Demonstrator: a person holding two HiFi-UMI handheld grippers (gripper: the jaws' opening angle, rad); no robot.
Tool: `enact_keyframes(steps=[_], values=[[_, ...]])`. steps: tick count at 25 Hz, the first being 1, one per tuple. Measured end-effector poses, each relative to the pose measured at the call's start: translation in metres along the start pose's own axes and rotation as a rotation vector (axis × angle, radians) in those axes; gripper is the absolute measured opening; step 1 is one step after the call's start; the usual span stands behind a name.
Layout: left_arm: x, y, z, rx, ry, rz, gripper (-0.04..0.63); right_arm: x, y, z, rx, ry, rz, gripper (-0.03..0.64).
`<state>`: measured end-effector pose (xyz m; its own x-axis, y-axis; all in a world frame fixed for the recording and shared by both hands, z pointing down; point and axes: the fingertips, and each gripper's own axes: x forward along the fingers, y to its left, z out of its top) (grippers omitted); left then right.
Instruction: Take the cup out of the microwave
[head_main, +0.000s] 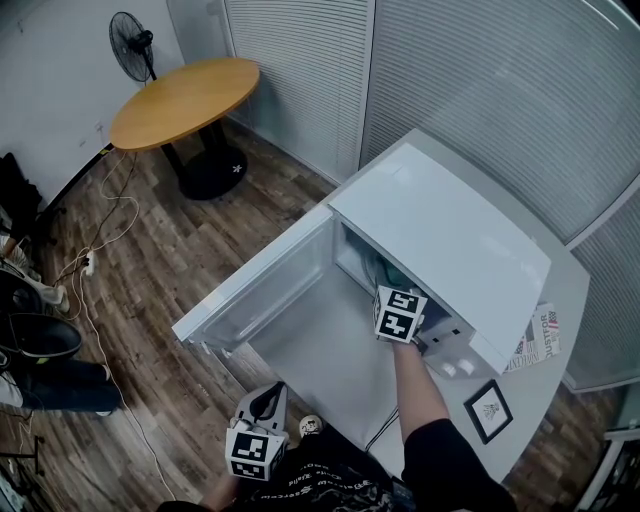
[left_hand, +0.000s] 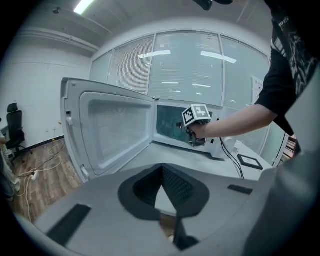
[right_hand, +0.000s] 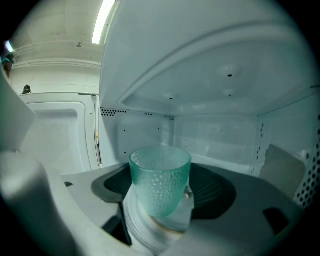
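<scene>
The white microwave (head_main: 440, 240) stands on a grey counter (head_main: 330, 365) with its door (head_main: 265, 285) swung wide open to the left. Inside, a translucent teal cup (right_hand: 160, 177) with a dimpled wall stands upright on a white round base. My right gripper (right_hand: 161, 189) reaches into the cavity; its dark pads (right_hand: 212, 192) lie against the cup's two sides. From the head view only a sliver of the cup (head_main: 385, 272) shows beyond the right gripper (head_main: 390, 290). My left gripper (left_hand: 162, 172) hangs low in front of the counter, shut and empty, away from the microwave.
A framed picture (head_main: 488, 408) and a printed paper (head_main: 540, 335) lie on the counter right of the microwave. A cable (left_hand: 231, 159) runs from the microwave across the counter. A round wooden table (head_main: 185, 98), a fan (head_main: 133, 45) and floor cables (head_main: 100, 250) are at the left.
</scene>
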<state>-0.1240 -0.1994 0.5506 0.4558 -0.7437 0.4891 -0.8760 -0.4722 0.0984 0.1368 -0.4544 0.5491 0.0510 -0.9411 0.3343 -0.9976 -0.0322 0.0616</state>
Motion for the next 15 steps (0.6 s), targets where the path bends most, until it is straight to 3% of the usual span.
enact_keyframes(steps=[15], values=[[-0.003, 0.003, -0.001, -0.073, -0.022, 0.026, 0.006, -0.029, 0.007, 0.008, -0.021, -0.049, 0.038, 0.362]])
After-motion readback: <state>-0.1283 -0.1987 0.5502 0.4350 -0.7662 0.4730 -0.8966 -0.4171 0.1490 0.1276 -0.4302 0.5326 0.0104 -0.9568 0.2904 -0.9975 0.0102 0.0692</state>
